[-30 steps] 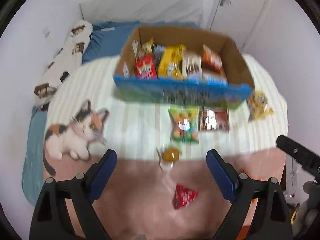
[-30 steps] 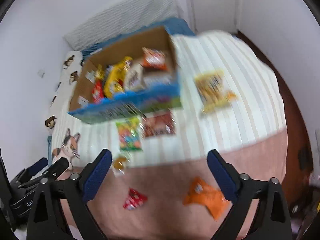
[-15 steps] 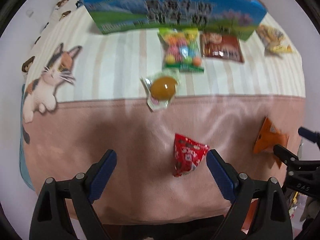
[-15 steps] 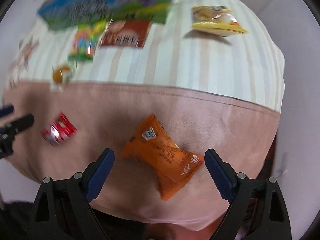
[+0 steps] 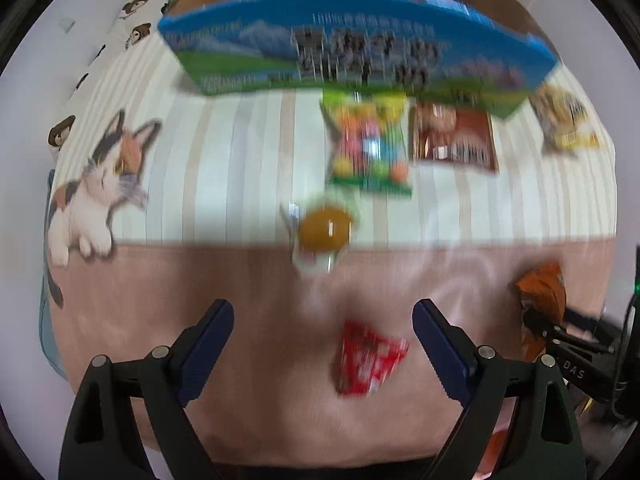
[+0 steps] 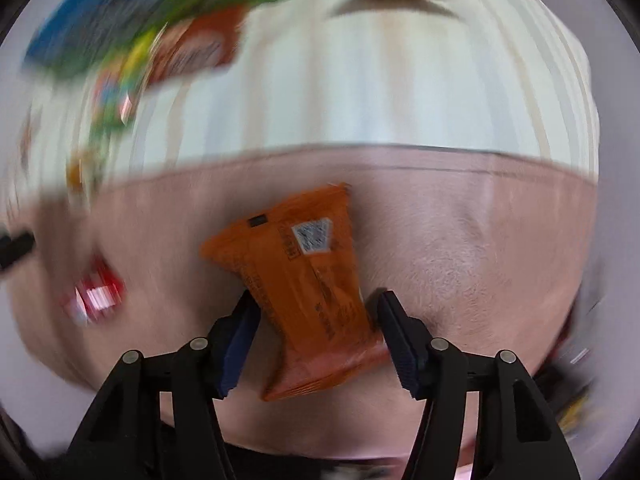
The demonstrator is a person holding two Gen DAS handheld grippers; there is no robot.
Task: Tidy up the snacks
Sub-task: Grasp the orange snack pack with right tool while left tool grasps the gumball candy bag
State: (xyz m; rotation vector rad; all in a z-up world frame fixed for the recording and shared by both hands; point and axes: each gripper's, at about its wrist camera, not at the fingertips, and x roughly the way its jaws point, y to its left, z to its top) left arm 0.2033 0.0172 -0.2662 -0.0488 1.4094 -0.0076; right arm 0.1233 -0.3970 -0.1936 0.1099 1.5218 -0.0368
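Observation:
An orange snack packet (image 6: 304, 276) lies on the pink blanket between the fingers of my right gripper (image 6: 316, 312), which is narrowed around it; the pads look in contact with its sides. It also shows in the left wrist view (image 5: 542, 292), with the right gripper (image 5: 560, 332) on it. My left gripper (image 5: 322, 324) is open and empty above a red packet (image 5: 368, 356). A clear-wrapped brown bun (image 5: 326, 230), a colourful candy bag (image 5: 368, 144), a brown packet (image 5: 454, 138) and a yellow packet (image 5: 564, 120) lie further back. A cardboard box (image 5: 360, 56) with a blue-green front holds several snacks.
The bed has a striped sheet with a cat print (image 5: 100, 184) at the left. A long puppy-print pillow (image 5: 132, 20) lies along the far left edge. The red packet also shows at the left of the right wrist view (image 6: 94, 294). Both views are motion-blurred.
Both grippers swung down towards the bed. My right gripper moved onto the orange packet and its fingers narrowed around it. My left gripper pulled back slightly and stays open above the red packet.

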